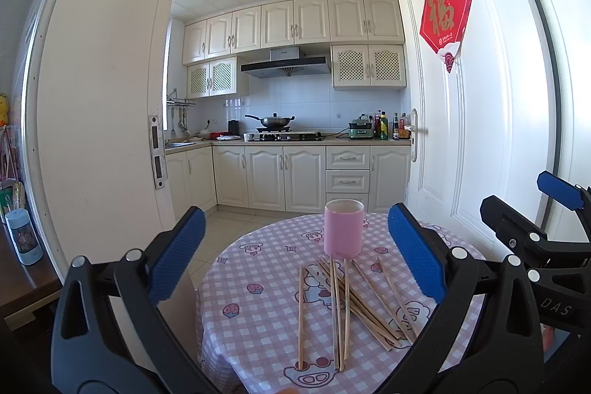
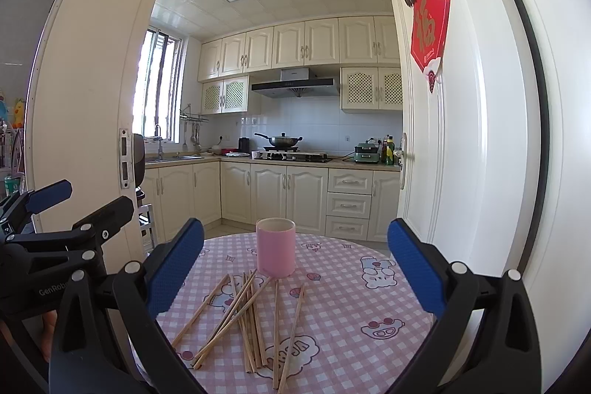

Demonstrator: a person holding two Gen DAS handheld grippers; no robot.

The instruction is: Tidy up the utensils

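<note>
Chopsticks (image 1: pixel 347 301): loose heap of wooden sticks, crossing and overlapping, lying flat on the table in front of the cup; some far tips reach the cup's base; none gripped.
Cup (image 1: pixel 344 228): pink cylinder, upright, pale inside, on the far part of the table; nothing shows above its rim.
Table (image 1: pixel 258 320): round, covered by a pink-and-white checked cloth with cartoon prints.
Left gripper (image 1: pixel 295 246): jaws spread wide, blue pads apart, nothing between them, raised above the near edge of the table.
Right gripper (image 2: pixel 295 257): jaws likewise spread wide, holding nothing, raised above the near edge beside the left one.
Door (image 1: pixel 461 135): white, swung open at right, with a red paper ornament (image 1: pixel 445 17).
Kitchen beyond: cream cabinets, range hood, wok (image 1: pixel 273 121) on the stove.
</note>
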